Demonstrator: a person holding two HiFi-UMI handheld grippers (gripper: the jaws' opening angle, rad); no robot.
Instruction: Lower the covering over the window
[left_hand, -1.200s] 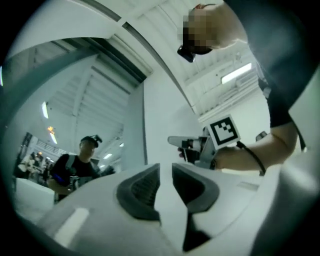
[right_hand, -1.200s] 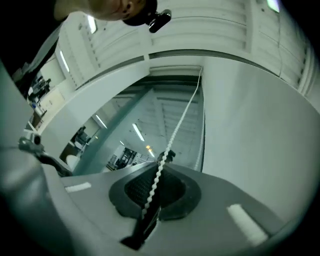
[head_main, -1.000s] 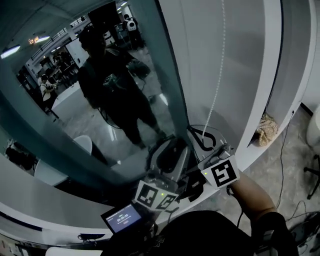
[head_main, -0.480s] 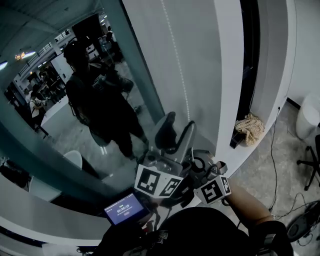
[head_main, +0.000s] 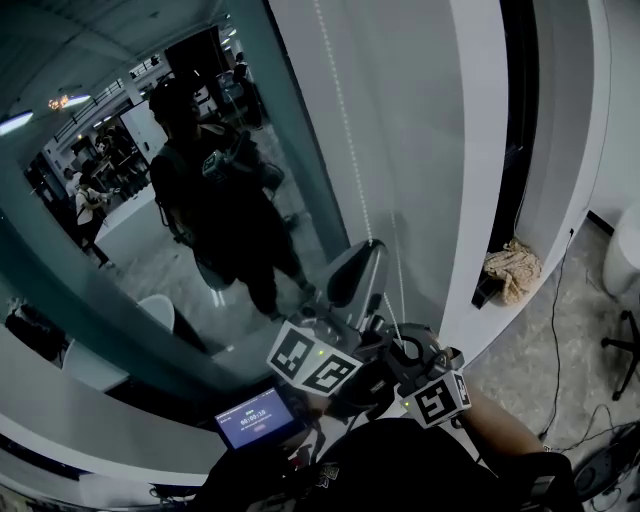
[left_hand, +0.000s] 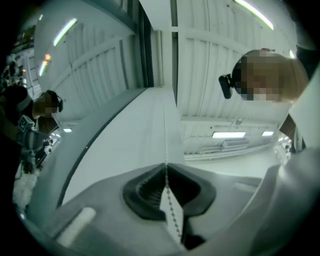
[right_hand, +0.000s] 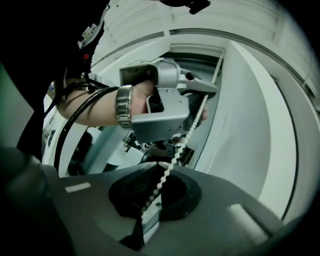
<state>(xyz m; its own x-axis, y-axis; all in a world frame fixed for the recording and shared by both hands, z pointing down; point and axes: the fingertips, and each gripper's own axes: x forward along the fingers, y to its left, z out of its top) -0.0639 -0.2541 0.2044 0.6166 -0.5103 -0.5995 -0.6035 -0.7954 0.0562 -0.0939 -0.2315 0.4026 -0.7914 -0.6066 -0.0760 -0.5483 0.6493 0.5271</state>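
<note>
1. A bead chain (head_main: 350, 150) hangs straight in front of a pale panel, just right of the window glass (head_main: 120, 270). The glass is bare and reflects the room. The covering itself does not show in any view.
2. The left gripper (left_hand: 166, 167), the upper one, has just been closing its jaws, and they now pinch the chain. Just below it, the right gripper (right_hand: 156, 165) has its jaws clamped on the same strand.
3. The pull likely goes best straight down along the chain, hand over hand, with one grip always on. A sideways tug could make the beads skip.
4. A white frame post (head_main: 480, 200) stands near on the right and the glass is near on the left. The person's body sits close beneath, so short strokes suit. A crumpled cloth (head_main: 512, 270) lies beyond the post, well apart.
</note>
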